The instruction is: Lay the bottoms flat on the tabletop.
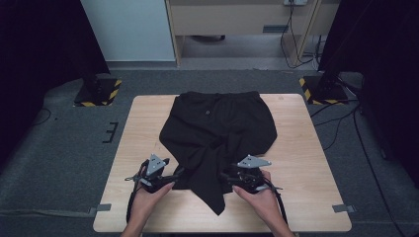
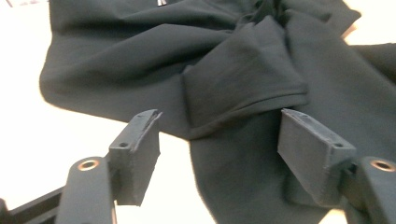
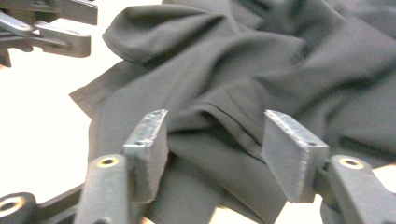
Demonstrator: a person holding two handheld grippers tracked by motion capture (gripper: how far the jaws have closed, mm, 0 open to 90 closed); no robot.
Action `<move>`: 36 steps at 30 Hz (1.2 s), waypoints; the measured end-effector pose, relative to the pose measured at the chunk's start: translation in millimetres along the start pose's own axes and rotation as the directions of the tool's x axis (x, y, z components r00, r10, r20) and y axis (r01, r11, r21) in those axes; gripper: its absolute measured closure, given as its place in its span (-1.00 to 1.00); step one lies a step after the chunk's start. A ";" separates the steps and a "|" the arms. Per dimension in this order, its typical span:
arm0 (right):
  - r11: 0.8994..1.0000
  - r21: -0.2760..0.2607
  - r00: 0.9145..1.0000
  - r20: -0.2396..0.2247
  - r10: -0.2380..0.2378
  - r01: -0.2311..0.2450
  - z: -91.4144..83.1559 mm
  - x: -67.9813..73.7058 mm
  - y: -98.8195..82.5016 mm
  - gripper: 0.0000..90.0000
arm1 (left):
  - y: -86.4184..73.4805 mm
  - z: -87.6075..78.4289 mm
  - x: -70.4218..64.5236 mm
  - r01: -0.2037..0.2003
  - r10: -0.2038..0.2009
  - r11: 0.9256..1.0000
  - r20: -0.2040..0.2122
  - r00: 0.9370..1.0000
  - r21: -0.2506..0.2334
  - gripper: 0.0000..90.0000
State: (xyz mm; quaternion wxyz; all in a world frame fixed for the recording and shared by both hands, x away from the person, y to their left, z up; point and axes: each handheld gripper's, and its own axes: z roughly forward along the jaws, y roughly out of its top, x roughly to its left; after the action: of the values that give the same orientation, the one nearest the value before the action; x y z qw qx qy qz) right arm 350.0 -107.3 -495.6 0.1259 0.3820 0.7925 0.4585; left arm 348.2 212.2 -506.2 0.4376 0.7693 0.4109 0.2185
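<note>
Wooden table point(image 1: 296, 148) on grey carpet, dark curtains at both sides. Black shorts point(image 1: 217, 123) are laid mid-table, waistband at the far edge, crumpled legs trailing toward the person. Left gripper point(image 2: 219, 140) and right gripper point(image 3: 212, 144) are held with jaws released, cloth just ahead between them, ungripped. Both are about equally near.

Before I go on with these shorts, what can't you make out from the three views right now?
- High view: the jaws of the left hand-held gripper and right hand-held gripper are lost against the black shorts.
- High view: the small mark below the waistband is too small to read.
- Left gripper view: the top edge cuts off the waistband.
- Right gripper view: the fabric's folds hide the table beneath.
</note>
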 end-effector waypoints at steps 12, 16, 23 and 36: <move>0.998 0.049 0.997 0.072 -0.030 0.026 19.4 -0.3 11.4 0.88 | 0.4 6.8 -3.6 -0.036 0.035 0.999 0.015 0.999 0.017 -0.42; 0.999 0.042 0.996 0.086 -0.018 0.014 9.0 -9.9 8.1 0.94 | -0.1 6.5 -1.6 -0.021 0.021 1.000 0.015 1.000 0.018 -0.40; 0.999 0.040 0.989 0.146 0.017 -0.023 -25.2 -41.8 -11.9 0.94 | -1.6 10.9 -5.3 -0.031 0.030 0.999 0.024 0.999 0.038 -0.36; 0.992 0.051 0.959 0.265 0.099 -0.117 -76.9 -105.1 -39.9 0.91 | -5.5 18.4 -7.0 -0.040 0.038 0.995 0.025 0.999 0.090 -0.31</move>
State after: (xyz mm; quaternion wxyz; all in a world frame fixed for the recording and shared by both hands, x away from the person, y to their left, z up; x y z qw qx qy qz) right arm 359.3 -243.0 -502.2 0.1914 0.4859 0.7616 0.3837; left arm 354.6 198.8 -520.3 0.4029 0.7987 0.4001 0.1992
